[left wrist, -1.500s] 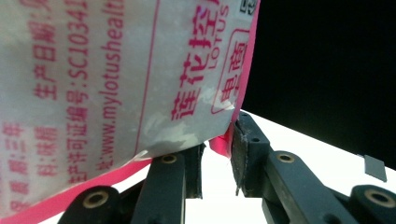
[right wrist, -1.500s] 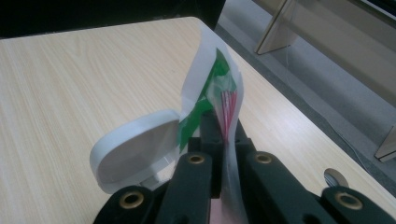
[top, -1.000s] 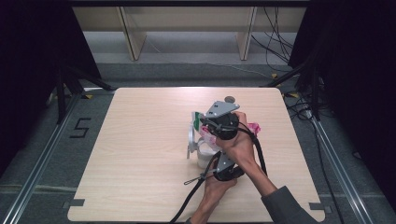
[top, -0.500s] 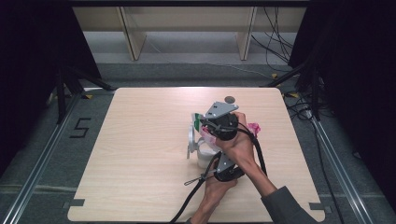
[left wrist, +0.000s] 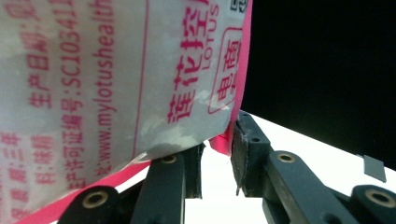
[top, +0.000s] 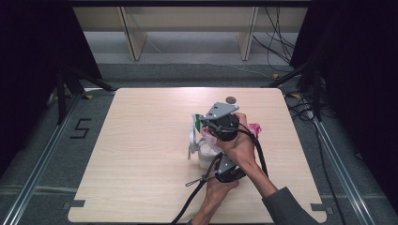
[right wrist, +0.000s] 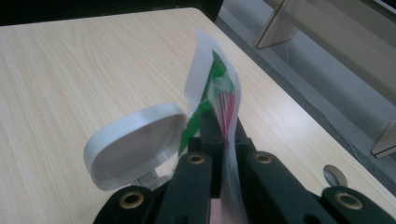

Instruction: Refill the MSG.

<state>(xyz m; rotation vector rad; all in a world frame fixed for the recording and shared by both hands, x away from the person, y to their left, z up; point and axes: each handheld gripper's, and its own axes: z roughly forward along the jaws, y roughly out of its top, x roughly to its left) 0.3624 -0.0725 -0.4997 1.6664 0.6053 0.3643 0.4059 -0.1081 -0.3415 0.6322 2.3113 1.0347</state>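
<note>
Gripping packet [right wrist: 223,100] edge firmly between closed right gripper [right wrist: 223,135] jaws, above white jar [top: 205,154] at mid-table. Left gripper [left wrist: 217,154] apparently pinching packet's pink edge; contact partly obscured.

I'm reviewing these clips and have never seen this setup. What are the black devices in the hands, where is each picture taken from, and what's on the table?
A person works at a wooden table with a hand-held two-jaw gripper in each hand. The high view looks down from above; each gripper view comes from a camera riding on that gripper, looking along its black jaws. The right gripper is shut on a thin white, green and red packet edge. The left gripper pinches a white packet with pink print at its pink rim. In the high view both meet above a white container with its hinged lid open. A small dark disc lies nearby.
</note>
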